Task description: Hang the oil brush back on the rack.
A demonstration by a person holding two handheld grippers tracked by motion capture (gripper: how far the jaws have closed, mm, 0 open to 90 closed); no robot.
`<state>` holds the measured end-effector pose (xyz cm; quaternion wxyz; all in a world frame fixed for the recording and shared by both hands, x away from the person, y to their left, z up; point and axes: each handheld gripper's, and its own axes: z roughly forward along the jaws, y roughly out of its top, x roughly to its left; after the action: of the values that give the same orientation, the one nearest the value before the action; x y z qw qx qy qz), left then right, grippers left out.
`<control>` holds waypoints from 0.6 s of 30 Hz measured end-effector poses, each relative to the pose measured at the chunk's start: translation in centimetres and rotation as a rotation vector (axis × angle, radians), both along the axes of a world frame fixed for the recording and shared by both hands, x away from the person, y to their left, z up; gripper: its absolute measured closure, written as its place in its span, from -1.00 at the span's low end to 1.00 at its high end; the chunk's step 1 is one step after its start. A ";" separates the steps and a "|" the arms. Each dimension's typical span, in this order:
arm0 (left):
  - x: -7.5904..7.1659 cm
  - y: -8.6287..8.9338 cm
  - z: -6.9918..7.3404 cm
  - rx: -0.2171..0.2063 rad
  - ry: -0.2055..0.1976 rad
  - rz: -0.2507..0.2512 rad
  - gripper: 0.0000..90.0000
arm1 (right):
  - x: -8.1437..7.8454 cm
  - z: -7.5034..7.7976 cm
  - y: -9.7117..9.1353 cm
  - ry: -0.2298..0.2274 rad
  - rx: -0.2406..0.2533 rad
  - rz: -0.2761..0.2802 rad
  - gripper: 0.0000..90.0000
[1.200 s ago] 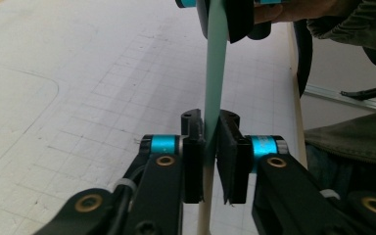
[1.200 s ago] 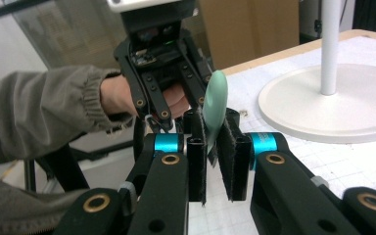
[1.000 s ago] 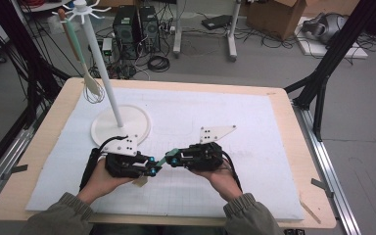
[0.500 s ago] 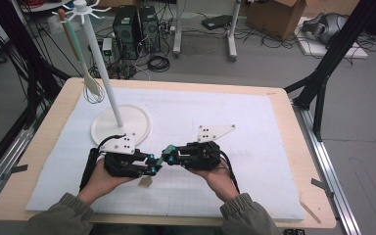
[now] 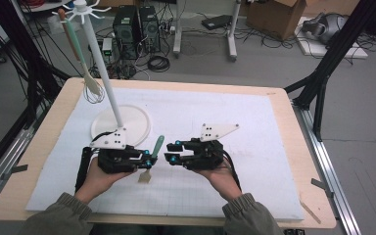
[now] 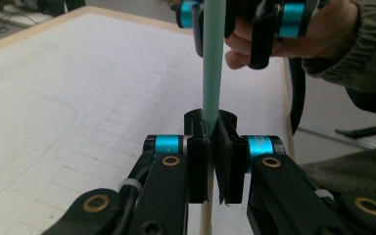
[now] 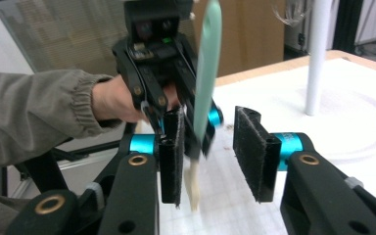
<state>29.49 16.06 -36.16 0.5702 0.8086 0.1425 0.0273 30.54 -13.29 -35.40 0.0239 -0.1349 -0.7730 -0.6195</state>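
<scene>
A utensil with a pale green handle (image 5: 157,145) and a cream blade hangs upright in my left gripper (image 5: 147,160), over the white mat near the front. In the left gripper view the jaws (image 6: 214,147) have just been closing and pinch the utensil handle (image 6: 211,73). My right gripper (image 5: 172,152) faces it from the right. Its jaws (image 7: 210,147) have just been opening, and its pads stand apart. The utensil (image 7: 206,73) shows in the gap between them, close to the left-hand pad and untouched.
A white rack with a round base (image 5: 122,125) and a tall pole (image 5: 98,58) stands at the mat's back left. A whisk with a green handle (image 5: 76,46) hangs from it. The wooden table edge (image 5: 176,85) frames the mat.
The right gripper's jaws have come apart off the utensil. The utensil now stands steeper in the left gripper, handle up. Both hands have stayed in about the same place.
</scene>
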 end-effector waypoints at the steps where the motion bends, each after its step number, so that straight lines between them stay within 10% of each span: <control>1: 0.0 0.2 0.1 -0.011 -0.001 0.007 0.87 | 0.0 0.0 -0.1 -0.004 -0.005 -0.009 0.34; 18: 0.4 2.9 1.6 -0.089 -0.032 0.103 0.87 | -0.4 -1.0 -3.5 -0.033 -0.084 -0.176 -0.18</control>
<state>29.88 18.97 -34.53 0.6055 0.7736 0.1758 0.0630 30.18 -16.76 -36.44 -0.0491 -0.1931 -0.7836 -0.5885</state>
